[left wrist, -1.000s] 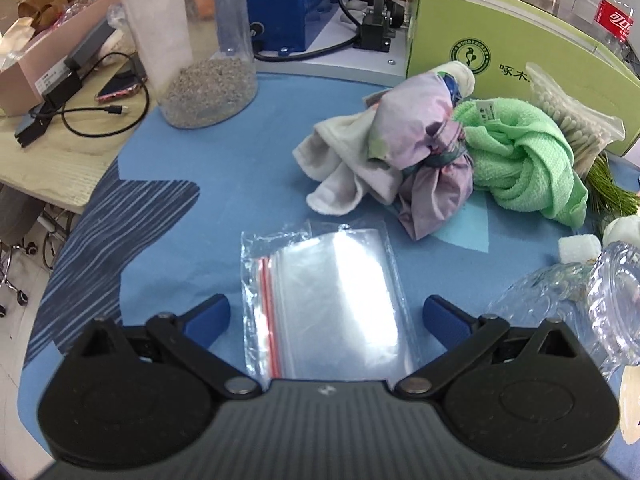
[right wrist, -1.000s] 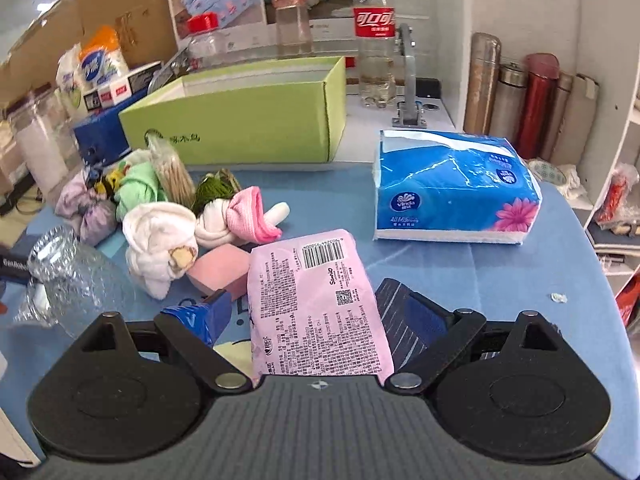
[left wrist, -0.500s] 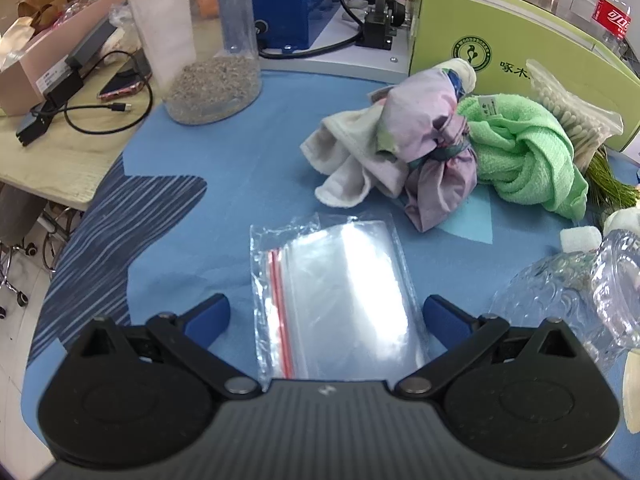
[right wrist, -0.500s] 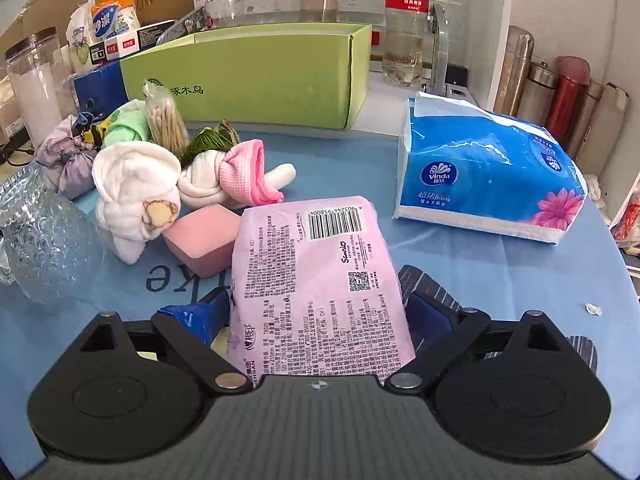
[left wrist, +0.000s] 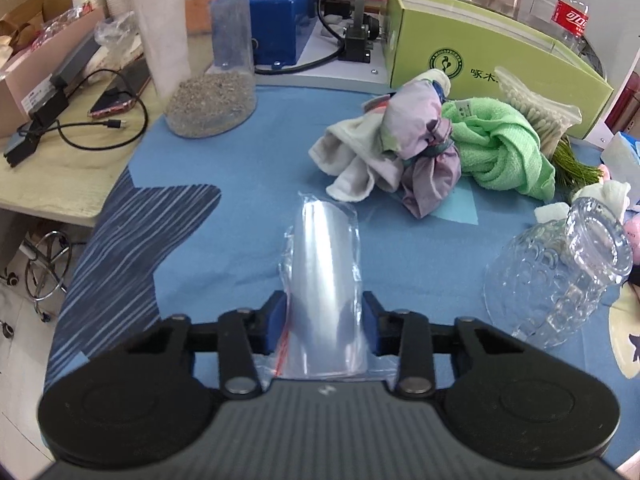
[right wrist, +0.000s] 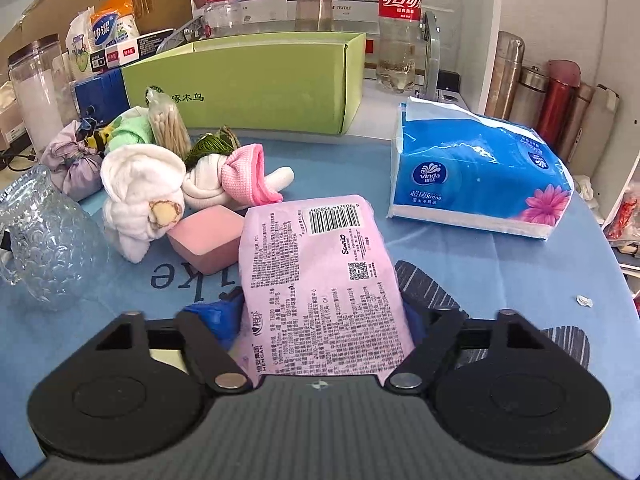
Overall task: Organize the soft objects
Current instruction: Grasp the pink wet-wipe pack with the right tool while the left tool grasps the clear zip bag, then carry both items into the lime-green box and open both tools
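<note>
In the left wrist view, my left gripper (left wrist: 324, 312) is shut on a clear zip bag (left wrist: 324, 248). The bag is squeezed into an upright arch over the blue tablecloth (left wrist: 240, 184). Beyond it lie a white cloth (left wrist: 352, 168), a lilac knotted bundle (left wrist: 420, 148) and a green towel (left wrist: 504, 152). In the right wrist view, my right gripper (right wrist: 320, 316) has its jaws closing, both blue pads against the sides of a pink tissue pack (right wrist: 316, 252). A white rolled cloth (right wrist: 140, 184), a pink sponge (right wrist: 204, 240) and a pink-and-white sock (right wrist: 240, 176) lie to its left.
A glass vase (left wrist: 560, 272) lies on its side at the right of the zip bag. A green box (right wrist: 248, 88) stands open at the back. A blue tissue pack (right wrist: 472, 176) sits at the right, a jar of grit (left wrist: 212, 100) at the back left.
The left jaws closed from wide apart onto the zip bag, buckling it from flat into an arch. The right jaws narrowed onto the pink pack.
</note>
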A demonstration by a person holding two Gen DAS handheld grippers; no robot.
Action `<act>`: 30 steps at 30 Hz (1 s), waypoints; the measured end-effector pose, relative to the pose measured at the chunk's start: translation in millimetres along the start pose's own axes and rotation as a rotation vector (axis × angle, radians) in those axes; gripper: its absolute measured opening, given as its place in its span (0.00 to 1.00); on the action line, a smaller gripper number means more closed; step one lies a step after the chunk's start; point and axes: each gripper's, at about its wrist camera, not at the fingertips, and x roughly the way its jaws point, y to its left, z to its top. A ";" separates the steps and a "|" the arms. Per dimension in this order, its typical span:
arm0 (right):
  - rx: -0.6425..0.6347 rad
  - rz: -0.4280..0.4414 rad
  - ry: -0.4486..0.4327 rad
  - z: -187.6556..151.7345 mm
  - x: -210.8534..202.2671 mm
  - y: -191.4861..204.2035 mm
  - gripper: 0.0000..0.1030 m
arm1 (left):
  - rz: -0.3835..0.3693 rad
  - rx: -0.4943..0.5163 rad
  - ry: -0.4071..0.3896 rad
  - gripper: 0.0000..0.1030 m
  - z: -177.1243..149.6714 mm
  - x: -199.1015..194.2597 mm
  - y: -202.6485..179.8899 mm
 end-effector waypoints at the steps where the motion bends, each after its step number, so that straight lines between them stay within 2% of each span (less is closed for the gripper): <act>1: 0.021 0.014 0.005 -0.5 -2.8 -1.7 0.48 | -0.025 -0.006 0.005 0.29 0.8 -1.4 5.5; 4: 0.067 0.033 -0.008 -2.7 -15.6 -4.9 0.47 | -0.070 -0.004 -0.019 0.29 7.0 -13.5 14.5; 7: 0.111 0.058 -0.070 6.3 -39.6 -6.4 0.47 | -0.097 0.022 -0.107 0.29 28.7 -33.9 13.1; 12: 0.076 0.092 -0.216 65.9 -56.3 2.5 0.48 | -0.191 0.061 -0.247 0.29 98.0 -45.9 -17.9; 14: 0.065 0.107 -0.256 98.3 -43.4 3.8 0.48 | -0.211 0.071 -0.271 0.29 131.4 -36.7 -35.8; 17: 0.073 0.127 -0.284 144.0 -10.2 4.4 0.48 | -0.199 0.085 -0.275 0.29 177.7 -13.4 -63.3; 22: 0.054 0.133 -0.243 198.6 56.0 7.4 0.49 | -0.142 0.110 -0.267 0.30 233.9 30.0 -93.1; 23: 0.054 0.135 -0.231 204.2 67.0 6.9 0.49 | -0.129 0.117 -0.264 0.33 240.8 38.7 -96.5; 25: 0.061 0.141 -0.202 214.6 93.9 6.3 0.51 | -0.094 0.127 -0.260 0.51 251.7 56.6 -101.6; 26: 0.072 0.144 -0.188 216.3 104.1 5.3 0.51 | -0.068 0.130 -0.257 0.68 254.5 64.9 -102.7; 30: 0.157 0.166 -0.118 219.7 133.6 2.0 0.54 | -0.030 0.154 -0.256 0.67 257.1 77.7 -104.8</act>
